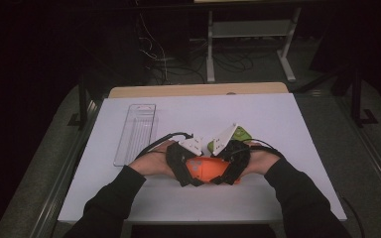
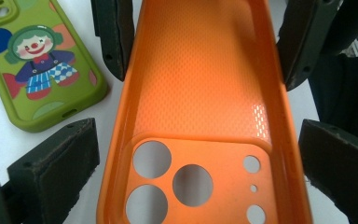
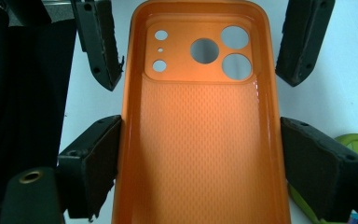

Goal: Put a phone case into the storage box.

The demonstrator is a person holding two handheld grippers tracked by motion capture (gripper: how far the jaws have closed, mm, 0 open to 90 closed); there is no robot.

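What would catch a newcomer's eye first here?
The bright orange phone case, open side up at the table's near middle, with the right gripper clamped on its sides and the left gripper around its camera end. Beside it lies a green clown-print case.

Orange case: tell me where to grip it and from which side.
Grip the orange case across its two long side walls, one pad outside each, coming in along its length from a short end. It lies open side up, its walls thin and raised, and the plain end away from the camera holes gives the pads straight wall.
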